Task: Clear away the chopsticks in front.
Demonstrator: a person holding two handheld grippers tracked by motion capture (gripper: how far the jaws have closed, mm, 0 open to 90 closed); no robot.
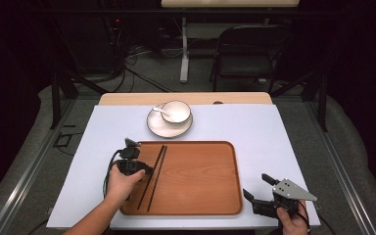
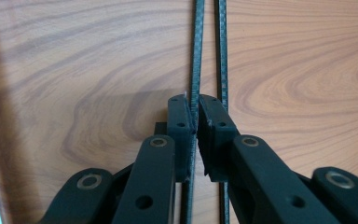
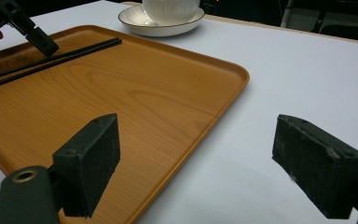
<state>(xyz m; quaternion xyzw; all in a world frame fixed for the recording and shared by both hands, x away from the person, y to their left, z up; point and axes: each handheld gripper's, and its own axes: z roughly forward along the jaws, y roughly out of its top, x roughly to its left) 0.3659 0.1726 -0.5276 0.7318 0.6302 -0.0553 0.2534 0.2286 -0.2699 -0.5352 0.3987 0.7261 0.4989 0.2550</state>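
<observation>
Two black chopsticks (image 1: 152, 177) lie side by side on the left part of a wooden tray (image 1: 200, 178). My left gripper (image 1: 147, 170) reaches over them from the left and is shut on the left chopstick (image 2: 196, 56), which runs between its pads; the second chopstick (image 2: 220, 56) lies just beside the right jaw on the tray (image 2: 303, 70). My right gripper (image 1: 255, 185) rests open off the tray's right front corner over the white mat, nothing between its jaws. The right gripper view shows its open jaws (image 3: 200, 154), the tray (image 3: 144, 93), the chopsticks (image 3: 70, 53) and the left gripper (image 3: 42, 42).
A white bowl (image 1: 177, 111) with a spoon (image 1: 160, 111) stands on a saucer (image 1: 157, 128) just behind the tray. A white mat (image 1: 259, 132) covers the table. A black chair (image 1: 249, 54) and cables stand on the floor beyond the table.
</observation>
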